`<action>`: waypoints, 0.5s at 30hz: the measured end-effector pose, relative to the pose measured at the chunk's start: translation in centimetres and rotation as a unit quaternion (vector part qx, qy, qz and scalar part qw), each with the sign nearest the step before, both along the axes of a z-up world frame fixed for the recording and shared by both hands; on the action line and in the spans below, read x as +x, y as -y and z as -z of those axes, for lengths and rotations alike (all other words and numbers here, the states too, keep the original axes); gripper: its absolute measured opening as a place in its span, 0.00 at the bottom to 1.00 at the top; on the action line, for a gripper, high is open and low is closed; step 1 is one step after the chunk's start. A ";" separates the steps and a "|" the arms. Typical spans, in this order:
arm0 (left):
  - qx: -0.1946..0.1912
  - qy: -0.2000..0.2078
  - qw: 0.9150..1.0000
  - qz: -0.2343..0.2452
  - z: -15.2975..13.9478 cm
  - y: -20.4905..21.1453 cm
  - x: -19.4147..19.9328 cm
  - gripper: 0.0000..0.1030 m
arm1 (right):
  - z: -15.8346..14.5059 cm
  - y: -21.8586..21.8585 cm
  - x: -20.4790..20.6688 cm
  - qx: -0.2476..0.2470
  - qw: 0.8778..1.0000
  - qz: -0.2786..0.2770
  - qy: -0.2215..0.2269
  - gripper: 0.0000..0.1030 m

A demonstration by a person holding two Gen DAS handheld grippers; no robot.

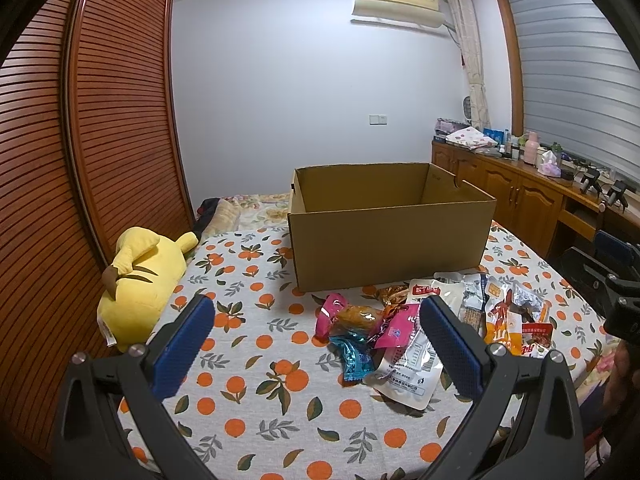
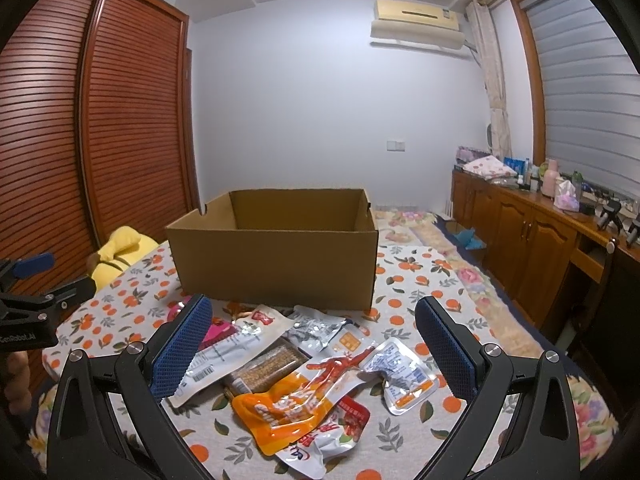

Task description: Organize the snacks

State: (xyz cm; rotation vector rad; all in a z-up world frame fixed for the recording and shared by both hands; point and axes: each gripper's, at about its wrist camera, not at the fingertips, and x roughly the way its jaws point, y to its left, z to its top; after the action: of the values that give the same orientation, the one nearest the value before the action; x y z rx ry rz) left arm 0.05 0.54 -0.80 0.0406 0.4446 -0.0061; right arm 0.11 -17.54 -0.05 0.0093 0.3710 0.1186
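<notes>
yellow plush toy (image 1: 140, 276), louvred wardrobe (image 1: 80, 140), air conditioner (image 1: 396, 2), wooden sideboard (image 2: 532, 248)

This is a home bedroom: a bed (image 1: 248, 408) with an orange-print sheet, a louvred wooden wardrobe (image 1: 100, 128), a wall air conditioner (image 1: 398, 2), a curtained window (image 1: 576, 68) with blinds, a cluttered low wooden cabinet (image 1: 516, 196), and a yellow plush toy (image 1: 140, 280).

Black tongs (image 1: 318, 344) with blue textured pads (image 2: 182, 354) and silver screws.
</notes>
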 end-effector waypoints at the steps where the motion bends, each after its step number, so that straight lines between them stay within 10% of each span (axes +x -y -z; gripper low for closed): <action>1: 0.000 0.000 1.000 -0.001 0.0 0.0 0.0 1.00 | 0.0 0.0 0.0 0.000 1.000 0.000 0.000 1.00; 15: 0.000 0.003 1.000 0.000 -0.1 0.0 -0.1 1.00 | -0.1 0.1 -0.2 0.000 1.000 0.000 0.002 1.00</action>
State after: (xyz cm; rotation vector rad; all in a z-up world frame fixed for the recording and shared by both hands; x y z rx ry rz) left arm -0.01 0.53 -0.67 0.0414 0.4384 -0.0049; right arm -0.07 -17.66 0.02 0.0086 0.3660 0.1179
